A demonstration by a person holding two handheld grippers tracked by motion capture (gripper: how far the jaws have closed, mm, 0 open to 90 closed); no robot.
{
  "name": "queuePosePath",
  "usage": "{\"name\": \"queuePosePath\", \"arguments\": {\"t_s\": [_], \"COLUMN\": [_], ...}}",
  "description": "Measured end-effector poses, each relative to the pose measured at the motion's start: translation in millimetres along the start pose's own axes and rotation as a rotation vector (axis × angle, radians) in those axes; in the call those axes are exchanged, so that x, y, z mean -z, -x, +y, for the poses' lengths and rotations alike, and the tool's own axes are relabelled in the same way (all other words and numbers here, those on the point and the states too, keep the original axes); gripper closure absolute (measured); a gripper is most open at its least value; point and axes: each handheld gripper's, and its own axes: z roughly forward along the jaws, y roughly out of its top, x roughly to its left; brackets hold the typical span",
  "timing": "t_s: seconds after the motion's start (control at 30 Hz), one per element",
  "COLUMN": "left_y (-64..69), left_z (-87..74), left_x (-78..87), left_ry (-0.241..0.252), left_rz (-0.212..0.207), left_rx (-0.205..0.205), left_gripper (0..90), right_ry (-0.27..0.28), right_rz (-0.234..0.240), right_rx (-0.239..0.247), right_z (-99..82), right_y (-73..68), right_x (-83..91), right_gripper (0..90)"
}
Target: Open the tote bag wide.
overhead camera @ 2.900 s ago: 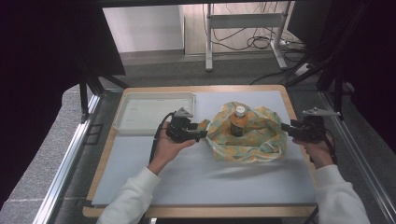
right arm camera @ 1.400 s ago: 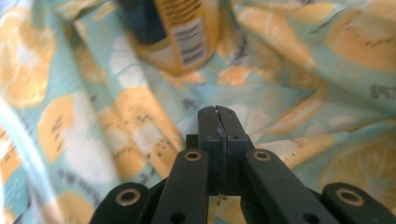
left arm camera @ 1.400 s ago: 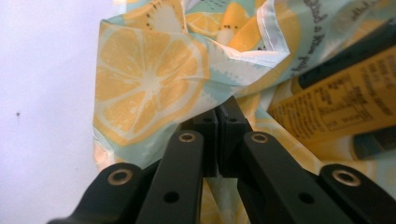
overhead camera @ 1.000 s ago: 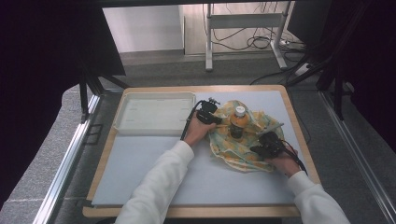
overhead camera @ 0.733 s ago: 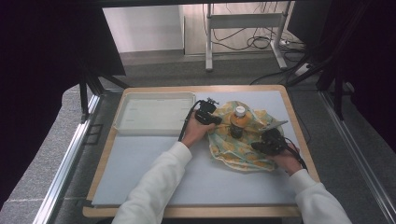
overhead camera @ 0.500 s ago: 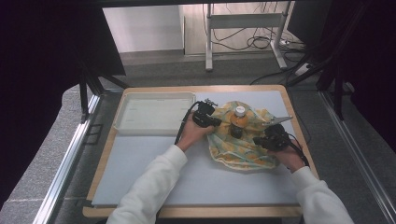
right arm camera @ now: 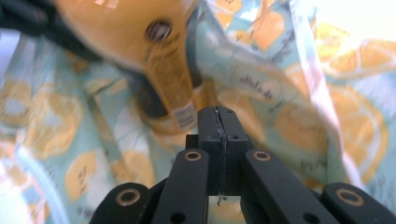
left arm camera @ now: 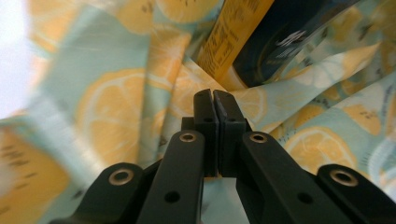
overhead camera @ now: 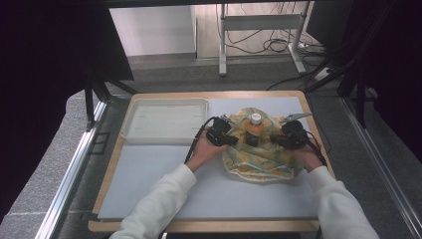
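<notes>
Bottle point(overhead camera: 255, 130) half hidden by lemon-print cloth point(overhead camera: 259, 157), left gripper point(overhead camera: 230, 139) and right gripper point(overhead camera: 275, 140) jaws pinched closed on its folds

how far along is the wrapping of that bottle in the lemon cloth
Done: the bottle stands on the middle of the lemon cloth. In hand: the left tongs and right tongs are shut, each apparently pinching cloth at the bottle's sides. Left: the cap is still bare and no knot shows.

one bottle point(overhead camera: 255, 130) sitting on one lemon-print cloth point(overhead camera: 259, 159), plus one white tray point(overhead camera: 164, 119) off to the side. two grippers, left point(overhead camera: 233, 141) and right point(overhead camera: 275, 141), on one table point(overhead camera: 149, 189).
</notes>
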Motion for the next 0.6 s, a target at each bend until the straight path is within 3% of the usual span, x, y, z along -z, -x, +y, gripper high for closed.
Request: {"name": "queuePosePath", "arguments": {"t_s": [0.27,0.47,0.6], "left_y": [1.3,2.1,1.3], "left_z": [-10.0,-12.4,-14.4], "left_x": [-9.0,-10.3,-12.0], "left_ry": [-0.033,-0.040,-0.041], "left_rz": [-0.033,-0.048,-0.061], "left_rx": [-0.007,-0.012,-0.011], "left_gripper": [89.7,89.9,89.9], "right_ry": [-0.070,-0.137,-0.176], "right_rz": [0.016,0.044,0.025], "right_rx": [-0.014,-0.093,-0.131], "right_z": [25.2,36.8,41.7], "right_y": [15.0,38.4,56.4], "right_x": [-28.0,-57.0,-73.9], "right_gripper": [89.0,89.0,89.0]}}
